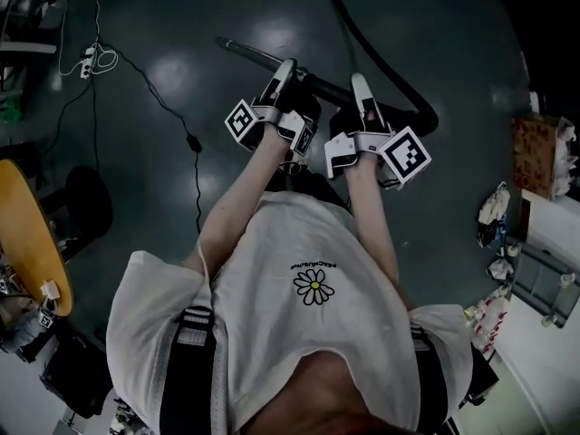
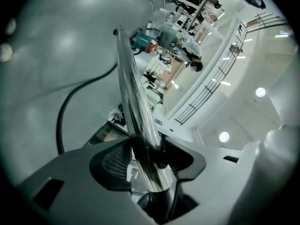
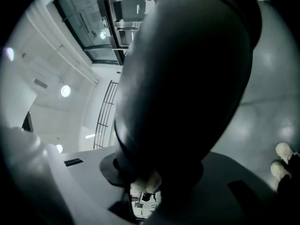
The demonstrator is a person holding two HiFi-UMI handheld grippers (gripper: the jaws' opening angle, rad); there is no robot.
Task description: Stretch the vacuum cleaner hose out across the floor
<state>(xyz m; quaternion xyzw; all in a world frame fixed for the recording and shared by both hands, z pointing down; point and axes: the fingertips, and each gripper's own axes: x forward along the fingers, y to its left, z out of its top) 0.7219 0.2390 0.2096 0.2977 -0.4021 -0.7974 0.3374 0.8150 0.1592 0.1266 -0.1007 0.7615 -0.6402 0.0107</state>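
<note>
While the left tool (image 1: 288, 67) clamps one chrome tube (image 2: 133, 97), the right tool (image 1: 359, 82) clamps one black hose handle (image 3: 187, 78).

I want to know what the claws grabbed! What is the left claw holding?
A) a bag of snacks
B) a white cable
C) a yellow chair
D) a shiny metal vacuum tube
D: in the left gripper view the left claw is clamped on the shiny metal vacuum tube, which runs out from between its jaws.
</note>
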